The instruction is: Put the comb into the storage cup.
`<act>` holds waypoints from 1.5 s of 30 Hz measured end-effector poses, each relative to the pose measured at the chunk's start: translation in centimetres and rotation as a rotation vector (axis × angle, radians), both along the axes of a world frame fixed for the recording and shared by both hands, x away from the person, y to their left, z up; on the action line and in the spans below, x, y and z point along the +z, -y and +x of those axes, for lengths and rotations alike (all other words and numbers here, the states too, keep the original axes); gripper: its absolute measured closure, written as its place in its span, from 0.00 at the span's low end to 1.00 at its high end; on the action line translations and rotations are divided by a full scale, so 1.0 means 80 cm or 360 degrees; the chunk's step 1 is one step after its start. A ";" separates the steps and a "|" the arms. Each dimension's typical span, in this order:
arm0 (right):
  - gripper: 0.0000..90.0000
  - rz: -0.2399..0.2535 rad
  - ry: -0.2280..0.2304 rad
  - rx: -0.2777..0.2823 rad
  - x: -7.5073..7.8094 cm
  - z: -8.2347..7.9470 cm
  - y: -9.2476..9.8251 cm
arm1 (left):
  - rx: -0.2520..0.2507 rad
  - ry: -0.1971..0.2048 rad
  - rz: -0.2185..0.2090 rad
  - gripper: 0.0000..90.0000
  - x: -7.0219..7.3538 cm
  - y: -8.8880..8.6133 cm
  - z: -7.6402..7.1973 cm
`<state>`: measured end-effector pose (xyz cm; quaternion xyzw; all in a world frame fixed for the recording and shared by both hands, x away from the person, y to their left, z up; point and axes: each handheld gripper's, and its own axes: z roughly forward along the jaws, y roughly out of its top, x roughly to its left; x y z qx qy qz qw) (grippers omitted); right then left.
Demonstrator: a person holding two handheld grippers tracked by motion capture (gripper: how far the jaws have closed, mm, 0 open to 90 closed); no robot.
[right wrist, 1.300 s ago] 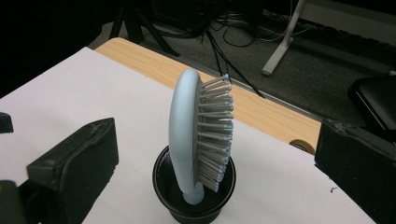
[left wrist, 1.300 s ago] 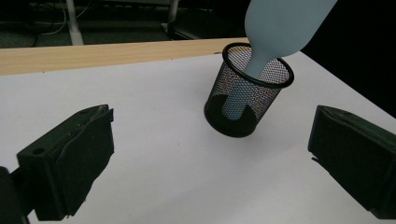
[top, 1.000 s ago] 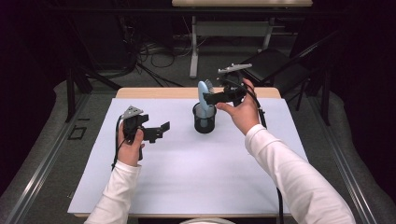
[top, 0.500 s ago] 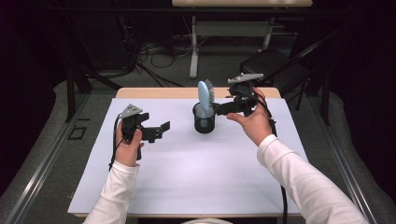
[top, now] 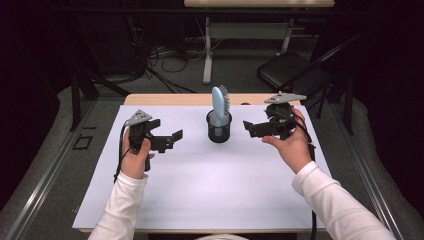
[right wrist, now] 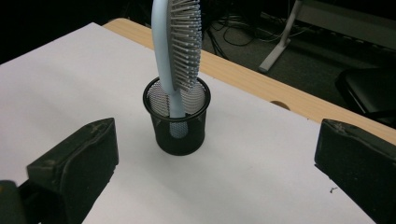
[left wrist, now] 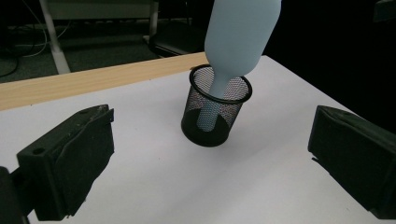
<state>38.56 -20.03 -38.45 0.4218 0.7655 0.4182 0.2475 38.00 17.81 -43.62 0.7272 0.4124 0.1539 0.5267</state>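
Hairbrush [top: 219,102] between both open tools

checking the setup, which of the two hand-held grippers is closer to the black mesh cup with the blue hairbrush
The right hand-held gripper, by a small margin in the high view: its jaw tips sit nearer the black mesh cup holding the light blue hairbrush than the left hand-held gripper. Both are open.

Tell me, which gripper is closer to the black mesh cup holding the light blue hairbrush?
Right, slightly. The right gripper hangs open just off the black mesh cup's right side; the left gripper is open too, a bit farther off to its left. The light blue hairbrush stands inside.
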 end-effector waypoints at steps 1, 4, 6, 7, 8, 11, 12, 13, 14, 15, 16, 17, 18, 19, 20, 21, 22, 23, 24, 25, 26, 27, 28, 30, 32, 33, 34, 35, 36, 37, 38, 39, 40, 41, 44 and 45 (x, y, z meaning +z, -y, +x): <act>0.00 0.0003 -0.0008 -0.0003 -0.001 -0.003 0.002 | -0.0004 -0.0001 0.0003 0.01 0.000 0.000 0.000; 0.00 0.0014 -0.0014 -0.0003 -0.004 -0.009 0.008 | -0.0013 -0.0001 0.0016 0.01 -0.001 0.001 0.001; 0.00 0.0020 -0.0018 -0.0004 -0.008 -0.013 0.011 | -0.0017 -0.0007 0.0019 0.01 -0.002 0.002 0.001; 0.00 0.0024 -0.0019 -0.0004 -0.010 -0.014 0.012 | -0.0020 -0.0008 0.0020 0.01 -0.002 0.002 0.002; 0.00 0.0023 -0.0021 -0.0006 -0.012 -0.016 0.013 | -0.0019 -0.0007 0.0025 0.01 -0.003 0.002 0.002; 0.00 0.0034 -0.0014 -0.0019 -0.019 -0.020 0.018 | -0.0027 -0.0008 0.0026 0.01 -0.002 0.004 0.002; 0.00 0.0034 -0.0019 -0.0019 -0.022 -0.021 0.020 | -0.0027 -0.0007 0.0030 0.01 -0.002 0.005 0.001; 0.00 0.0036 -0.0025 -0.0023 -0.025 -0.021 0.022 | -0.0028 -0.0007 0.0030 0.01 -0.002 0.005 0.001; 0.00 0.0043 -0.0033 -0.0026 -0.027 -0.022 0.024 | -0.0027 -0.0005 0.0027 0.01 -0.001 0.006 0.001; 0.00 0.0055 -0.0046 -0.0031 -0.030 -0.022 0.026 | -0.0031 -0.0003 0.0029 0.01 -0.001 0.006 0.001; 0.00 0.0056 -0.0052 -0.0029 -0.031 -0.023 0.028 | -0.0031 -0.0003 0.0030 0.01 -0.001 0.006 0.001; 0.00 0.0063 -0.0060 -0.0034 -0.033 -0.024 0.030 | -0.0027 -0.0004 0.0033 0.01 0.000 0.006 0.001; 0.00 0.0069 -0.0063 -0.0035 -0.034 -0.024 0.033 | -0.0027 -0.0006 0.0035 0.01 0.001 0.006 0.001; 0.00 0.0072 -0.0067 -0.0035 -0.036 -0.025 0.035 | -0.0026 -0.0007 0.0032 0.01 0.001 0.006 0.002; 0.00 0.0080 -0.0070 -0.0037 -0.037 -0.026 0.037 | -0.0024 -0.0007 0.0032 0.01 0.002 0.005 0.002; 0.00 0.0089 -0.0079 -0.0041 -0.037 -0.027 0.040 | -0.0021 -0.0008 0.0034 0.01 0.002 0.005 0.002; 0.00 0.0096 -0.0081 -0.0041 -0.038 -0.028 0.042 | -0.0017 -0.0008 0.0039 0.01 0.002 0.004 0.002; 0.00 0.0100 -0.0083 -0.0045 -0.039 -0.029 0.044 | -0.0017 -0.0011 0.0049 0.01 0.003 0.004 0.002; 0.00 0.0104 -0.0082 -0.0045 -0.040 -0.030 0.046 | -0.0019 -0.0013 0.0060 0.01 0.003 0.003 0.002; 0.00 0.0103 -0.0081 -0.0050 -0.041 -0.031 0.048 | -0.0023 -0.0011 0.0075 0.01 0.004 0.003 0.002; 0.00 0.0104 -0.0076 -0.0054 -0.043 -0.032 0.050 | -0.0026 -0.0012 0.0090 0.01 0.004 0.003 0.001; 0.00 0.0107 -0.0079 -0.0061 -0.045 -0.034 0.052 | -0.0037 -0.0011 0.0102 0.01 0.005 0.004 0.000; 0.00 0.0110 -0.0075 -0.0063 -0.047 -0.036 0.053 | -0.0047 -0.0010 0.0108 0.01 0.005 0.005 -0.001; 0.00 0.0104 -0.0073 -0.0073 -0.051 -0.039 0.057 | -0.0069 0.0002 0.0140 0.01 0.006 0.006 -0.005; 0.00 0.0101 -0.0065 -0.0081 -0.054 -0.043 0.061 | -0.0080 0.0008 0.0161 0.01 0.005 0.007 -0.010; 0.00 0.0101 -0.0066 -0.0085 -0.056 -0.045 0.062 | -0.0085 0.0015 0.0170 0.01 0.005 0.006 -0.012; 0.00 0.0104 -0.0062 -0.0090 -0.057 -0.048 0.064 | -0.0095 0.0017 0.0175 0.01 0.004 0.006 -0.015; 0.00 0.0101 -0.0061 -0.0093 -0.058 -0.051 0.066 | -0.0101 0.0015 0.0168 0.01 0.003 0.005 -0.017; 0.00 0.0098 -0.0055 -0.0092 -0.060 -0.053 0.067 | -0.0110 0.0013 0.0164 0.01 0.002 0.004 -0.019; 0.00 0.0104 -0.0049 -0.0097 -0.062 -0.056 0.069 | -0.0119 0.0010 0.0157 0.01 0.001 0.003 -0.021; 0.00 0.0110 -0.0048 -0.0102 -0.063 -0.059 0.070 | -0.0125 0.0008 0.0147 0.01 -0.001 0.002 -0.023; 0.00 0.0123 -0.0054 -0.0107 -0.065 -0.062 0.072 | -0.0125 0.0007 0.0138 0.01 -0.002 0.001 -0.024; 0.00 0.0127 -0.0051 -0.0106 -0.067 -0.063 0.073 | -0.0129 0.0010 0.0138 0.01 -0.003 0.000 -0.026; 0.00 0.0138 -0.0054 -0.0107 -0.069 -0.066 0.074 | -0.0133 0.0010 0.0133 0.01 -0.004 -0.001 -0.027; 0.00 0.0158 -0.0049 -0.0113 -0.074 -0.073 0.078 | -0.0139 0.0015 0.0121 0.01 -0.009 -0.004 -0.031; 0.00 0.0165 -0.0045 -0.0115 -0.076 -0.076 0.079 | -0.0142 0.0023 0.0120 0.01 -0.011 -0.005 -0.032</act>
